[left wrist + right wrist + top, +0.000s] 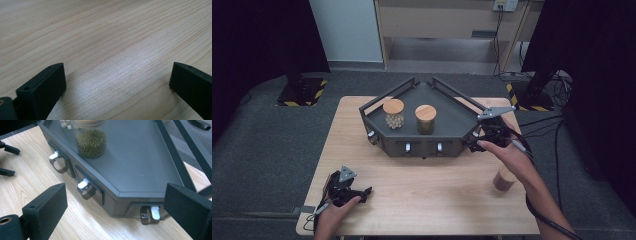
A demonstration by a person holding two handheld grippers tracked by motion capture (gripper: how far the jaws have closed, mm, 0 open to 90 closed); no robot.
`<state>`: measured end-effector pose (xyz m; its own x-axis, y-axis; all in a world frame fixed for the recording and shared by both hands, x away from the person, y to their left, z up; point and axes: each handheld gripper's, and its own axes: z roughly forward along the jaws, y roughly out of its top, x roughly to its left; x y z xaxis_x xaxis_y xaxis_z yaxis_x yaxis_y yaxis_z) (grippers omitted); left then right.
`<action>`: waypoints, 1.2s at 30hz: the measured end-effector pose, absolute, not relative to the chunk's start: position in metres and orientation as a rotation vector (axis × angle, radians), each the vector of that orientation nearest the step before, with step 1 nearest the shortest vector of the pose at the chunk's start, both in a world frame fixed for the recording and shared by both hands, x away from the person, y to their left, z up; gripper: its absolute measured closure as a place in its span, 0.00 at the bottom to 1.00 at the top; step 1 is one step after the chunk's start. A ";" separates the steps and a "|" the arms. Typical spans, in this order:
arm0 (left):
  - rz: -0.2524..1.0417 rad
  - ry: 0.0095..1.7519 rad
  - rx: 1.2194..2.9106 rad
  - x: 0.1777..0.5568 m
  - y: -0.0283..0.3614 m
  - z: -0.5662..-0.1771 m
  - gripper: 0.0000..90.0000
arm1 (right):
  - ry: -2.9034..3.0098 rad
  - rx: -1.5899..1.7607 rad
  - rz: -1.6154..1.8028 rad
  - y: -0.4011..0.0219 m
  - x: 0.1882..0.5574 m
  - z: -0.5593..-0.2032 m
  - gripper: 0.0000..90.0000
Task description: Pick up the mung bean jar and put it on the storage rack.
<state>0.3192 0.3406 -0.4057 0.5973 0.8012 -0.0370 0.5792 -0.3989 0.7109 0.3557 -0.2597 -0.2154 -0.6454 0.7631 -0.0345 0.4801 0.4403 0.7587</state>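
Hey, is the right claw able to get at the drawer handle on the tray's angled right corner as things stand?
Probably yes. The right claw is open, and the drawer handle sits just ahead between its jaws, with bare table in between.

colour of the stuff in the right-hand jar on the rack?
Dark olive green beads in the wooden-lidded glass jar; clearest in the right gripper view.

Two wooden-lidded jars stand on a dark tray; the right gripper hovers at its corner.
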 end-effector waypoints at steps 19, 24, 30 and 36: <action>0.409 1.089 2.125 0.319 0.340 -0.406 0.00 | 2.288 1.101 1.049 -0.281 0.339 -0.227 0.06; 0.408 1.089 2.125 0.319 0.340 -0.406 0.00 | 2.276 1.102 1.052 -0.284 0.334 -0.230 0.06; 0.409 1.089 2.125 0.319 0.340 -0.406 0.00 | 2.268 1.104 1.045 -0.287 0.329 -0.234 0.06; 0.409 1.089 2.125 0.319 0.340 -0.406 0.00 | 2.262 1.120 1.045 -0.293 0.324 -0.236 0.05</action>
<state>0.3191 0.3402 -0.4057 0.5960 0.8021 -0.0369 0.5797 -0.3981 0.7110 0.3237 -0.2934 -0.2362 -0.5951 0.8031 -0.0292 0.4987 0.3975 0.7703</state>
